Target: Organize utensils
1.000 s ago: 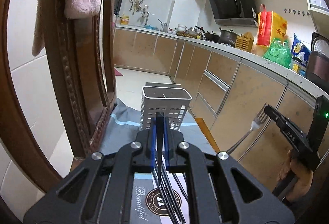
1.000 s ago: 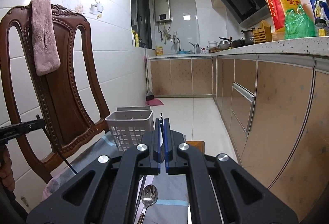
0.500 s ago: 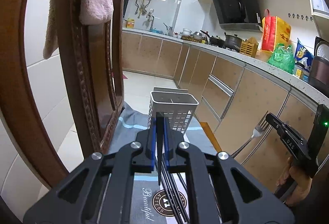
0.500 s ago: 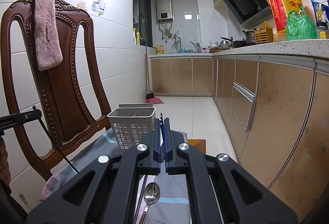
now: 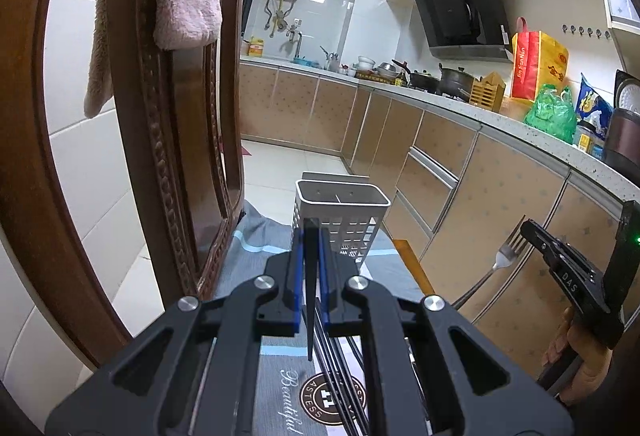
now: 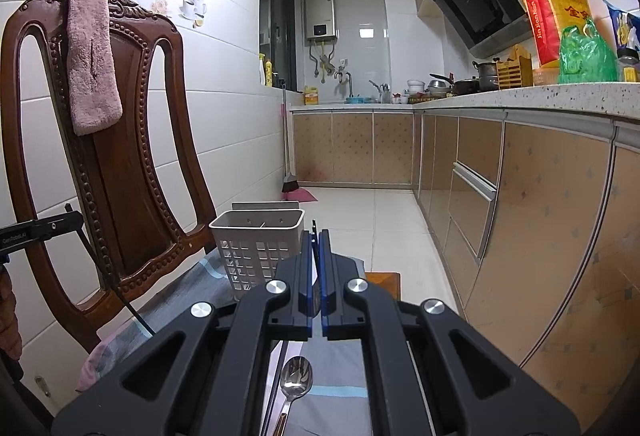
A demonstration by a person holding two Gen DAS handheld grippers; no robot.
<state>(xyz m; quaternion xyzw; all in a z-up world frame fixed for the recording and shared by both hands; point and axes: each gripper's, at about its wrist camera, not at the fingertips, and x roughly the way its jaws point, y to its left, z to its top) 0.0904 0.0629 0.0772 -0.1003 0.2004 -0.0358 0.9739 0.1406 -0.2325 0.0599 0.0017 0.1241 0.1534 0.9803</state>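
Both grippers had drifted nearer the caddy: left gripper clamping a chopstick, right gripper gripping a fork, ready to drop in

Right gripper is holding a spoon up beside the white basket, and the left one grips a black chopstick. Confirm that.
Not quite: the right gripper holds a fork, as the left wrist view shows. The spoon lies on the cloth. The left gripper does grip a black chopstick, near the white basket.

Cloth reads "Beautiful"; right gripper, "DAS"
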